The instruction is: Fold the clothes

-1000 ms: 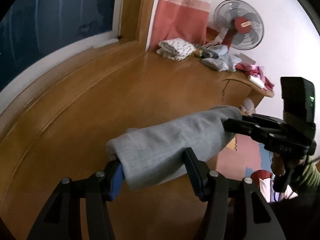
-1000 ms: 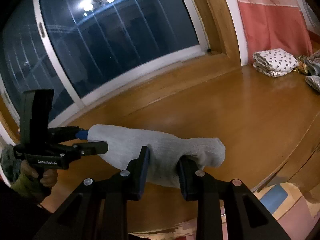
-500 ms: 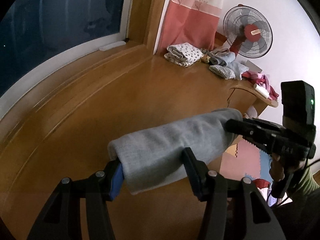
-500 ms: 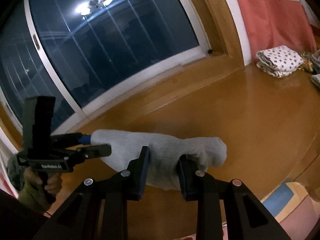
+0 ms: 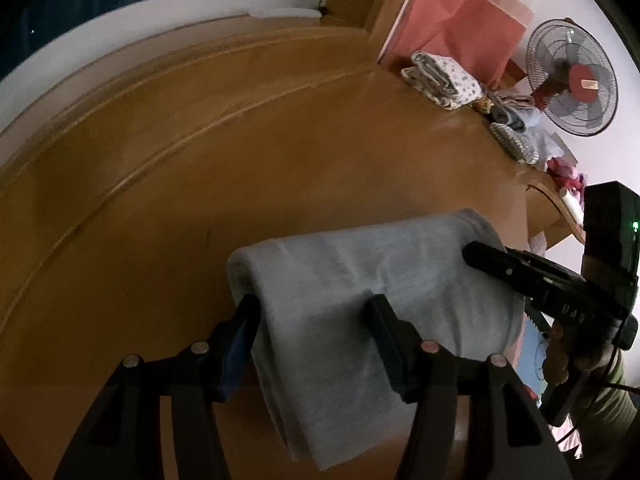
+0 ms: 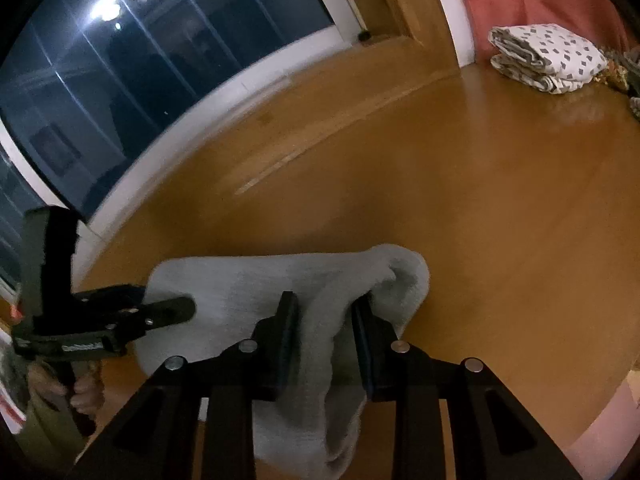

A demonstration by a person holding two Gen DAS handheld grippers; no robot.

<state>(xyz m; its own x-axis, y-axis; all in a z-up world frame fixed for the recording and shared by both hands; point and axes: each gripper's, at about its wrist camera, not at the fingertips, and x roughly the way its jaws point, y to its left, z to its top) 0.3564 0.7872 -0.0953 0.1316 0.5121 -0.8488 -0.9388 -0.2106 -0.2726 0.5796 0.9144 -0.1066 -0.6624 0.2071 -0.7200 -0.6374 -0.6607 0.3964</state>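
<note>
Fabric, a folded grey knit garment (image 5: pixel 360 300), droops past the bottom edge; left gripper (image 5: pixel 312 320) easing apart around it, right gripper (image 6: pixel 326 312) clamped on it.

Folded grey garment (image 5: pixel 360 280), held aloft

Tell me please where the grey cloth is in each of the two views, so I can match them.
Left wrist: grey cloth lower centre, between the left gripper's jaws, running right to the right gripper.
Right wrist: grey cloth lower centre-left, in the right gripper, left gripper on its left end.
Shared landmark: folded spotted pile upper right.
</note>
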